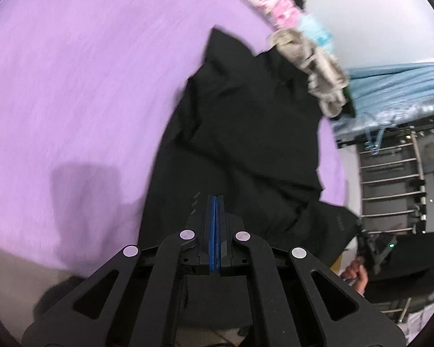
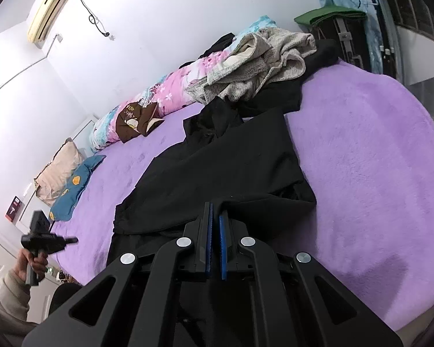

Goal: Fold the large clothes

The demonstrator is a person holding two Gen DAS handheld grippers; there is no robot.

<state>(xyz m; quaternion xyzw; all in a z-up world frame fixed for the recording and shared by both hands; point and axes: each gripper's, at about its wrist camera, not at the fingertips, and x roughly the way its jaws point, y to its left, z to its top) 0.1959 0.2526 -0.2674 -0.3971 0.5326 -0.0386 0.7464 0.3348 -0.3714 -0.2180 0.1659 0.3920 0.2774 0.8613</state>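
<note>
A large black garment (image 1: 246,133) lies partly folded on the purple bed cover (image 1: 72,86); in the right wrist view the garment (image 2: 217,167) stretches from my fingers toward the pile at the wall. My right gripper (image 2: 216,211) is shut on the garment's near edge, which rises between its blue pads. The left wrist view shows that gripper (image 1: 361,238) at the lower right with a lifted black corner leading to it. My left gripper (image 1: 215,199) hovers over the garment, pads pressed together with nothing between them. From the right wrist view it (image 2: 72,240) hangs at the bed's left edge, held by a hand.
A rolled floral quilt (image 2: 165,95) and a beige fleece heap (image 2: 260,66) lie along the wall. More dark clothes (image 2: 277,98) sit beside the heap. Two pillows (image 2: 63,173) rest at the far left. A metal ladder rack (image 1: 390,179) and blue sheeting (image 1: 396,86) stand past the bed's end.
</note>
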